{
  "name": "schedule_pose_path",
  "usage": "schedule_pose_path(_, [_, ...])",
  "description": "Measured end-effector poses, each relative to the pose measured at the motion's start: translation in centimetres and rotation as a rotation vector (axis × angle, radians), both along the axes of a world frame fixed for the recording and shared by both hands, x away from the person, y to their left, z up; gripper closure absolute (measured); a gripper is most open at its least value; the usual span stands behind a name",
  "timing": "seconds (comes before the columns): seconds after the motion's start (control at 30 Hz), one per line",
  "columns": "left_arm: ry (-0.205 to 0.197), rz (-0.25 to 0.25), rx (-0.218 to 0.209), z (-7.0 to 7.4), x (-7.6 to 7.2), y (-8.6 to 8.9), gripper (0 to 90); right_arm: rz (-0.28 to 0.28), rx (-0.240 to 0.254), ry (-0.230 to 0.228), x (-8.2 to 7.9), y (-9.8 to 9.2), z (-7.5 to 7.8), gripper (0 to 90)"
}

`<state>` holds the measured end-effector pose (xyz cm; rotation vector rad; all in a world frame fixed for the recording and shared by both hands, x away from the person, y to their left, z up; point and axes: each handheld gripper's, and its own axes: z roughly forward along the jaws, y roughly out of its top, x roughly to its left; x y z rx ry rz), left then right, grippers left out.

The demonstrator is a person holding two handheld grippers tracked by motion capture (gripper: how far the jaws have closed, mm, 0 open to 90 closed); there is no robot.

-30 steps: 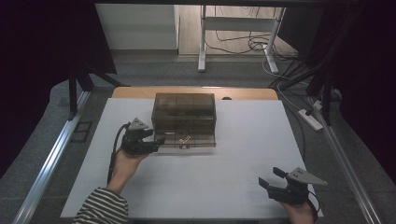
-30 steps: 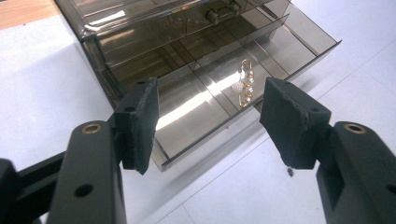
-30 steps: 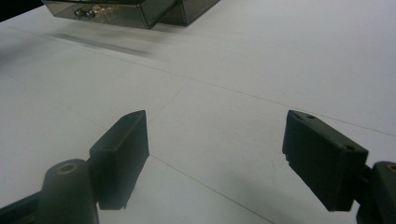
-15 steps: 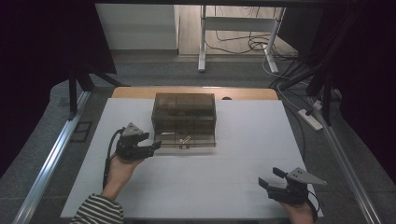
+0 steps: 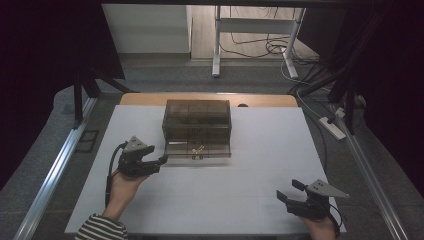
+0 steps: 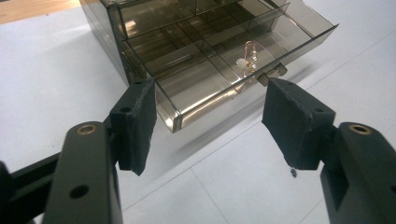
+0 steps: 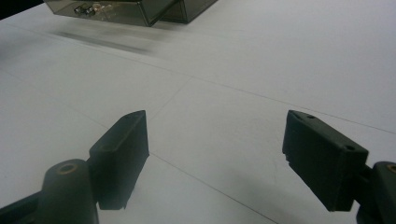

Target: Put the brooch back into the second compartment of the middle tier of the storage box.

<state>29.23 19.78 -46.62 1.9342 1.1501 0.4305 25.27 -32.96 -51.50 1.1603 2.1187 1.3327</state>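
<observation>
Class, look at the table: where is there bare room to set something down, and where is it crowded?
Bare white table lies between the left tool and the right tool, and right of the smoked plastic drawer box. It is crowded at the pulled-out drawer, where the left tool's open jaws sit near its corner.

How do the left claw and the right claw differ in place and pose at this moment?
The left claw is next to the smoky drawer box, at the corner of its pulled-out drawer; the right claw is far from it, near the table's front edge. The left claw points right at the drawer; the right claw points left, toward bare table. Both are open and hold nothing.
</observation>
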Motion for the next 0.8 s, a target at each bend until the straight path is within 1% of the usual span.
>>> schedule_pose_path(0.23, [-0.019, 0.011, -0.010, -0.2, -0.9, 0.5, 33.0, -0.002, 0.001, 0.002, 0.0, 0.0, 0.0, 22.4])
schedule_pose_path(0.4, [-0.040, 0.014, -0.012, -0.4, -1.8, 0.8, 32.0, -0.001, 0.002, 0.002, 0.0, 0.0, 0.0, 22.4])
schedule_pose_path(0.8, [-0.043, 0.039, -0.049, -1.2, -3.1, 1.8, 28.0, -0.002, 0.000, 0.003, 0.0, 0.0, 0.0, 22.3])
